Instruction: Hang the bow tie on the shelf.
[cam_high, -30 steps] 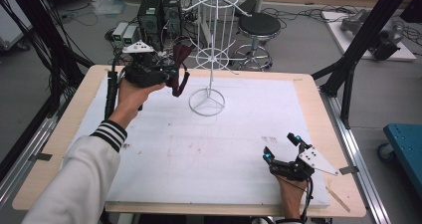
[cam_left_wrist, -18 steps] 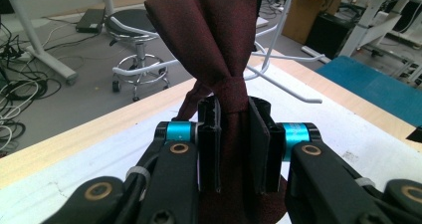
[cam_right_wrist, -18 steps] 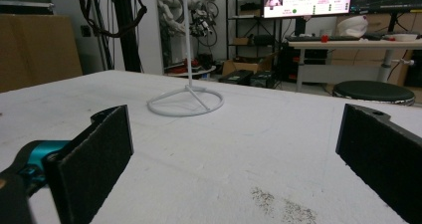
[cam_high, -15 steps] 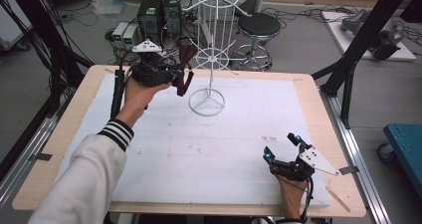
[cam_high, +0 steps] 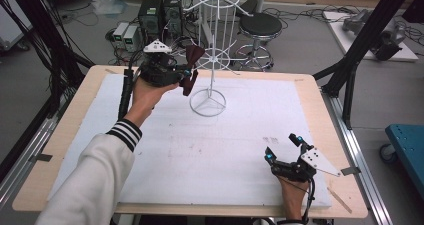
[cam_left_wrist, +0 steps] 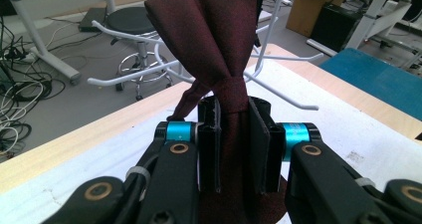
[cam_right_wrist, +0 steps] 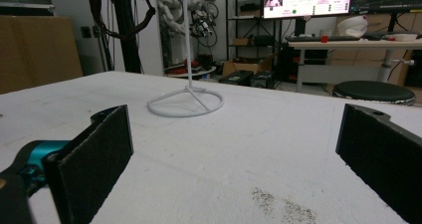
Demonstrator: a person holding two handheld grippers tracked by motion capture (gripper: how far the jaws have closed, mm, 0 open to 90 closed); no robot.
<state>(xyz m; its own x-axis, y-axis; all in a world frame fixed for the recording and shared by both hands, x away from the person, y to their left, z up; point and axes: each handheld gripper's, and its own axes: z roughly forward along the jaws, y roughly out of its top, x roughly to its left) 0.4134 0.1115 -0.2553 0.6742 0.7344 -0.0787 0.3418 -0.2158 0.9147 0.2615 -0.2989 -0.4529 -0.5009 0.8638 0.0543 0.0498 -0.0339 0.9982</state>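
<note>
From the high view, the left gripper (cam_high: 186,78) is raised above the far left part of the white foam mat (cam_high: 150,150), pinching a dark maroon bow tie (cam_high: 192,65) just beside the white wire display rack (cam_high: 214,40). The rack's ring base (cam_high: 208,104) stands on the mat, its thin pole rising to tiers of hooked arms. The person's left arm, in a white sleeve (cam_high: 95,180) with a black-striped cuff, reaches in from the bottom left. The right gripper (cam_high: 285,147) rests low on the mat near the front right corner, well apart from the rack, its jaws spread with nothing between them. A black stool (cam_high: 260,27) stands on the floor beyond the wooden table (cam_high: 75,110).

In the left gripper view, the two black jaws are pressed onto the bow tie (cam_left_wrist: 219,50) at its knot — one wing fans upward, the other lies below the jaws. White rack arms (cam_left_wrist: 139,74) cross close behind the cloth.

In the right gripper view, the jaws stand wide apart over bare mat (cam_right_wrist: 239,154), and the rack's ring base (cam_right_wrist: 185,103) sits farther off — straight ahead, with its pole going up out of the picture.
</note>
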